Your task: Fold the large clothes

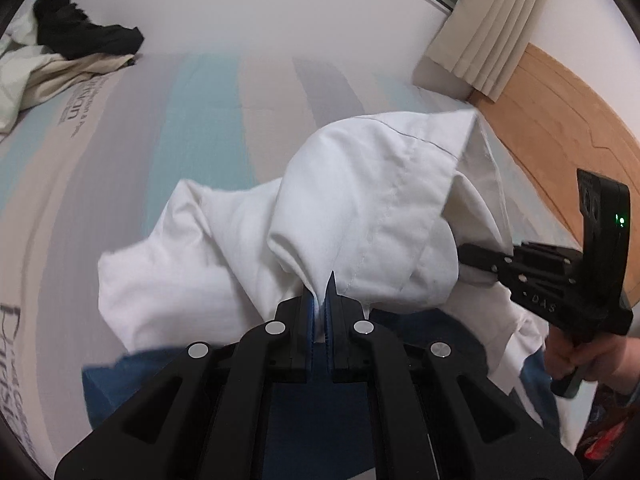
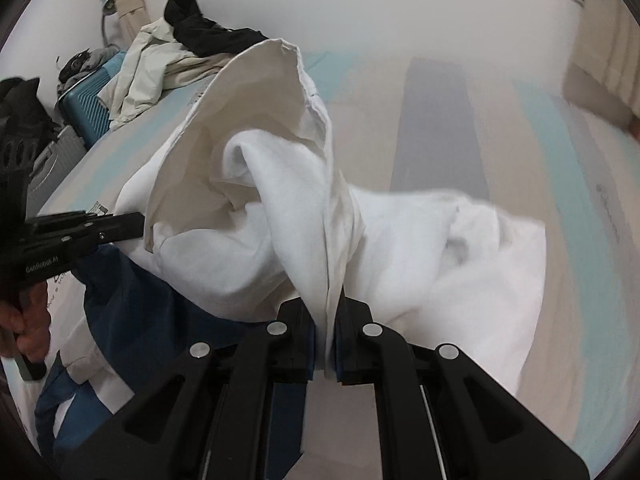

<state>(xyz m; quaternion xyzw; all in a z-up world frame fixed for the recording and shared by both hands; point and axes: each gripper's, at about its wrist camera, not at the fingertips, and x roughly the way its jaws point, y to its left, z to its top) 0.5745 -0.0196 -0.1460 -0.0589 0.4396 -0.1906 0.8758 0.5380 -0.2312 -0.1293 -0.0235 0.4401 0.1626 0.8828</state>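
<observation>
Both tongs clenched on the white garment, each pinching a thin gather of cloth: left tongs on a seamed fold, right tongs on a narrow pleat. The garment hangs between them above the mattress, bunched, its far part trailing down onto the striped cover.

Risks, as judgement:
- Each grip takes only a small gather, so a tug from the other side could pull the cloth out.
- The cloth is twisted into a cone near the right tongs. Laid down like this it would likely land creased, not flat.
- The trailing end may drag and fold under itself.
- A blue-and-white cloth lies right below and could get caught up in the fold.

Materials: garment is thin, matte woven cotton-like fabric, limp, with stitched hems and a visible seam line. Mattress cover is smooth, printed in pale blue, grey and beige bands. A heap of beige and black clothes lies well apart at the far corner.
</observation>
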